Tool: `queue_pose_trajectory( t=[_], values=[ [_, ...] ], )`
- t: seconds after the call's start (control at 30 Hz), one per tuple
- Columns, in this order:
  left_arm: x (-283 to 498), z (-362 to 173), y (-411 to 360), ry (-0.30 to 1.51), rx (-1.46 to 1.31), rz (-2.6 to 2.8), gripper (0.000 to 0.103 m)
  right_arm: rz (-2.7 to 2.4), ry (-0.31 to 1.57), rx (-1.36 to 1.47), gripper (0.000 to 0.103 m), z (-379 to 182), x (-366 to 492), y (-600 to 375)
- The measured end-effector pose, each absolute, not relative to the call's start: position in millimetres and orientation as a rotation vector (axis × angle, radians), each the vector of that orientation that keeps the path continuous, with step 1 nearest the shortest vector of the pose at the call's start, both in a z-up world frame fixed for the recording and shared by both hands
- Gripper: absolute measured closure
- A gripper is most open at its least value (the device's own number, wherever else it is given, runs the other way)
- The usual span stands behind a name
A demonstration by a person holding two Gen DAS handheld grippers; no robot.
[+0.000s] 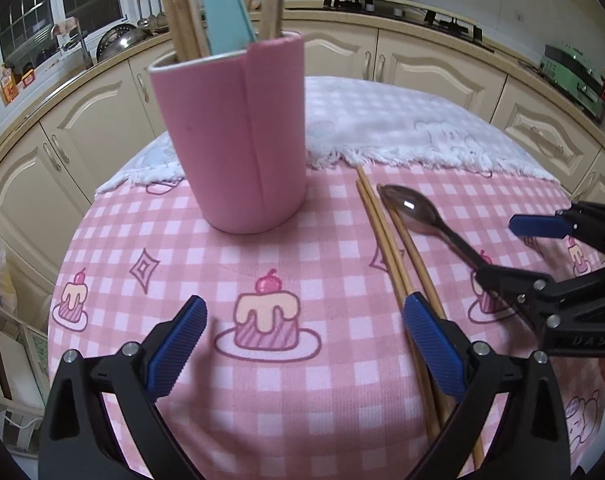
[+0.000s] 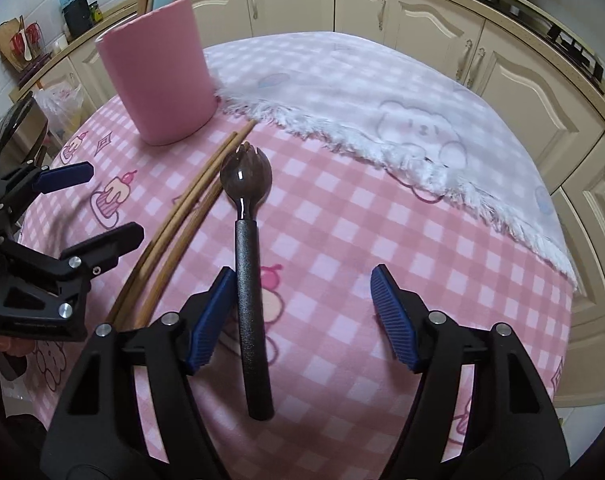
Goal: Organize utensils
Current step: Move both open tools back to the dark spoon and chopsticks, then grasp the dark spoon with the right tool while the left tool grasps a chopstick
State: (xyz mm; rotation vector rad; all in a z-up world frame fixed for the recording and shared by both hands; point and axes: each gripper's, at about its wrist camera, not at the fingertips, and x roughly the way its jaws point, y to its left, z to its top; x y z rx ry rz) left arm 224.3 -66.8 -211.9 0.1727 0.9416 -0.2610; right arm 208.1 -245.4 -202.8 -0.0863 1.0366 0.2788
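Observation:
A pink holder (image 1: pixel 238 136) stands upright on the pink checked tablecloth (image 1: pixel 206 248), with wooden chopsticks and a teal utensil in it. To its right lie loose wooden chopsticks (image 1: pixel 386 248) and a dark spork (image 1: pixel 412 208). My left gripper (image 1: pixel 306 340) is open low over the cloth, its right pad (image 1: pixel 430 344) over the chopsticks. In the right wrist view the spork's black handle (image 2: pixel 250 300) lies between the jaws of my right gripper (image 2: pixel 302 316). It lies right beside the left pad (image 2: pixel 214 320) and well apart from the right pad. The left gripper (image 2: pixel 102 204) hangs beside the chopsticks (image 2: pixel 182 224).
A white fringed towel (image 2: pixel 362 92) covers the far half of the round table. Cream kitchen cabinets (image 2: pixel 514 92) curve around behind it, with a stove top (image 1: pixel 402 4) above. A plastic bag (image 2: pixel 62 100) sits beyond the table's left edge. The pink holder (image 2: pixel 158 72) stands far left.

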Motion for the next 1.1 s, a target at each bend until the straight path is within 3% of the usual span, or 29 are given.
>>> queue_pose_trajectory(
  t=[0.53, 0.57, 0.73, 0.8, 0.83, 0.9, 0.93, 0.97, 1.0, 1.1],
  values=[
    [235, -220, -84, 0.984, 0.204, -0.269, 0.009, 0.282, 1.045, -0.079, 0.032, -201, 217, -244],
    [237, -219, -83, 0.992, 0.193, -0.281, 0.012, 0.281, 1.045, -0.081, 0.033, -200, 219, -243],
    [247, -211, -93, 1.014, 0.228, -0.350, 0.056, 0.283, 1.055, -0.123, 0.033, -197, 238, -232],
    [251, -210, -99, 1.021, 0.246, -0.390, 0.067, 0.280, 1.085, -0.158, 0.033, -200, 249, -226],
    [252, -210, -100, 1.025, 0.244, -0.408, 0.079, 0.286, 1.098, -0.192, 0.034, -203, 252, -220],
    [254, -209, -101, 1.037, 0.245, -0.433, 0.095, 0.333, 1.085, -0.211, 0.057, -202, 254, -211],
    [254, -209, -99, 1.043, 0.234, -0.445, 0.098, 0.351, 1.083, -0.218, 0.063, -201, 255, -208],
    [254, -209, -98, 1.047, 0.221, -0.453, 0.098, 0.367, 1.086, -0.223, 0.081, -200, 254, -205],
    [253, -208, -96, 1.044, 0.217, -0.454, 0.098, 0.373, 1.089, -0.218, 0.089, -199, 254, -204],
    [245, -205, -88, 1.025, 0.184, -0.464, 0.098, 0.399, 1.091, -0.121, 0.093, -197, 252, -213]
  ],
)
